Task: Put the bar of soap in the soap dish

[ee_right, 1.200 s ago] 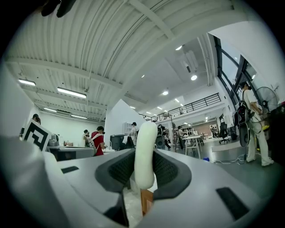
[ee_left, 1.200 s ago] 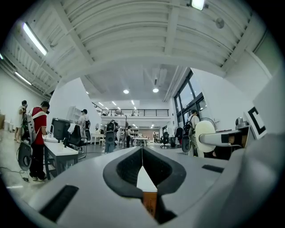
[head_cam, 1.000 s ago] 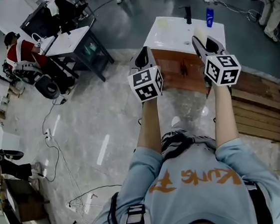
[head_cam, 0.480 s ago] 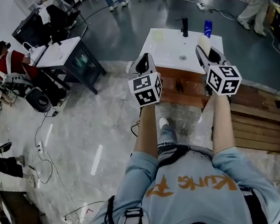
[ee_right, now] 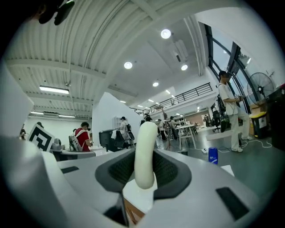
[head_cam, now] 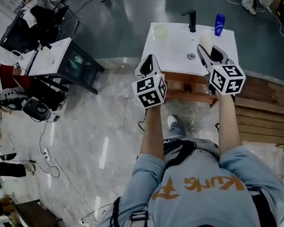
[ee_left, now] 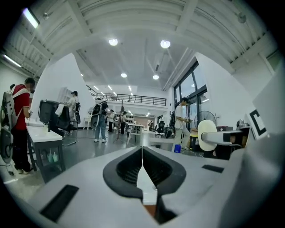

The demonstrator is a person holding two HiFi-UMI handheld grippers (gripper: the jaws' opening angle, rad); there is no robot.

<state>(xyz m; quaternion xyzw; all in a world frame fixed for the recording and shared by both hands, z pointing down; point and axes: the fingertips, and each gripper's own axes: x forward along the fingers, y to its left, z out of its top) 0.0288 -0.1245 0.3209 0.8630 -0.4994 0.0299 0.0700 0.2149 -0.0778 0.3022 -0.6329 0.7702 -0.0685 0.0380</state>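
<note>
A cream bar of soap [ee_right: 144, 153] stands upright between the pads of my right gripper [ee_right: 143, 171], which is shut on it. In the head view that gripper [head_cam: 207, 48] hovers over the near right part of the white sink counter [head_cam: 173, 48], with the soap [head_cam: 205, 40] at its tip. A pale soap dish [head_cam: 160, 30] sits at the counter's far left corner. My left gripper [head_cam: 147, 62] is over the counter's near left edge; its jaws [ee_left: 142, 158] meet with nothing between them. The left gripper view also shows the soap [ee_left: 207, 135] at the right.
A black faucet [head_cam: 191, 21] and a blue bottle [head_cam: 219, 24] stand at the back of the counter, with a drain [head_cam: 191, 56] in the basin. Wooden planks [head_cam: 264, 114] lie on the right. A desk [head_cam: 54, 57], seated people and floor cables [head_cam: 55, 161] are on the left.
The person has walked towards the sink counter, so it now lies under both grippers. Both grippers went forward and slightly down together, the soap still in the right one.
</note>
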